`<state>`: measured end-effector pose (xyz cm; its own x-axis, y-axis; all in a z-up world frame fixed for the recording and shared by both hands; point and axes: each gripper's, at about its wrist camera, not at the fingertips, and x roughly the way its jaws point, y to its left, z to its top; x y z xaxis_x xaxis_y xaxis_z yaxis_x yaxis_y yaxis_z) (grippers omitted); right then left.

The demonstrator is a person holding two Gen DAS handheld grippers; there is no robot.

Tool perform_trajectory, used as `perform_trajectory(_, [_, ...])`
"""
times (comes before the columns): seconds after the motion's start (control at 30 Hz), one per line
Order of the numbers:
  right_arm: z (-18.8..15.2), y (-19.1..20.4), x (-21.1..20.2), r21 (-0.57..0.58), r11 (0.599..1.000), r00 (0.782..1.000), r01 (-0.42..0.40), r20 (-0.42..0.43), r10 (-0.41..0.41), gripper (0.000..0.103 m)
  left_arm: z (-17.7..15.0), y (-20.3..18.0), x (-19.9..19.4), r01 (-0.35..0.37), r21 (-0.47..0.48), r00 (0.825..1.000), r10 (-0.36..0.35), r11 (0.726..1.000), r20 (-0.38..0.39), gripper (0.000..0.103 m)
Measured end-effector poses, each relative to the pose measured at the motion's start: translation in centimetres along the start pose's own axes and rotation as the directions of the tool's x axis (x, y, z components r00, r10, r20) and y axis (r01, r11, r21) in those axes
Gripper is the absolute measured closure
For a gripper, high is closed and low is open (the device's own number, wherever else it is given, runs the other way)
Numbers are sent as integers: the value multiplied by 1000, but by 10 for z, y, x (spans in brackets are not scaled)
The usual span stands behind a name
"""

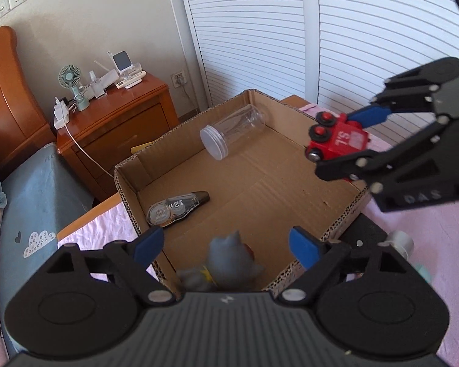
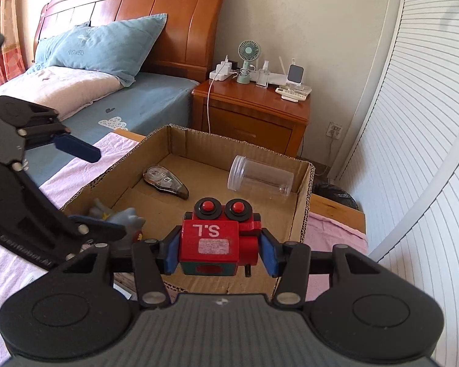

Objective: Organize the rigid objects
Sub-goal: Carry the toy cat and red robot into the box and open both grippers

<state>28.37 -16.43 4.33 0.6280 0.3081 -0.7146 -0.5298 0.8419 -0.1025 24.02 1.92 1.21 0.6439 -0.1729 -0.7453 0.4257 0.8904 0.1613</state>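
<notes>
Left wrist view: the left gripper (image 1: 226, 244) has its jaws spread wide over the cardboard box (image 1: 128, 180), a grey figurine (image 1: 229, 257) lying between them on the box floor, with a correction tape (image 1: 176, 208) and clear jar (image 1: 232, 131) beyond.

Right wrist view: the right gripper (image 2: 218, 252) has its jaws pinching the red toy train (image 2: 218, 238) above the box's near edge.

Grips red toy train (image 1: 336, 140) above cardboard box (image 1: 345, 211) right edge; inside lie jar (image 1: 232, 131), correction tape (image 1: 176, 208), grey figurine (image 1: 226, 263).
</notes>
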Motion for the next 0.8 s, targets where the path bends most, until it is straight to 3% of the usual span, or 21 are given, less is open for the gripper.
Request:
perform_trajectory(0.27, [31,-1,67,21,1000,992,12,-123,-9,47,-11,3,-24,27,-9,999,-26,1000,31,13])
perform_trajectory(0.37, [42,-3,80,44,998,991,36,-134,-30,45,-13,3,-29,34,-8,998,-34,999,44,13])
perform_trajectory(0.4, [45,-3,83,48,998,990,43,-137,-36,30,-14,3,-31,35,-10,998,-34,999,49,13])
perform_trajectory(0.43, [46,-3,85,48,998,987,44,-154,-36,8,-13,4,-31,36,-11,998,-35,999,50,13])
perform_trajectory(0.47, [47,-3,84,52,998,986,45,-163,-36,3,-13,4,-32,36,-12,998,-35,999,52,12])
perform_trajectory(0.8, [34,9,54,16,999,985,37,-172,-33,0,-15,-5,-41,34,-13,998,-33,999,57,10])
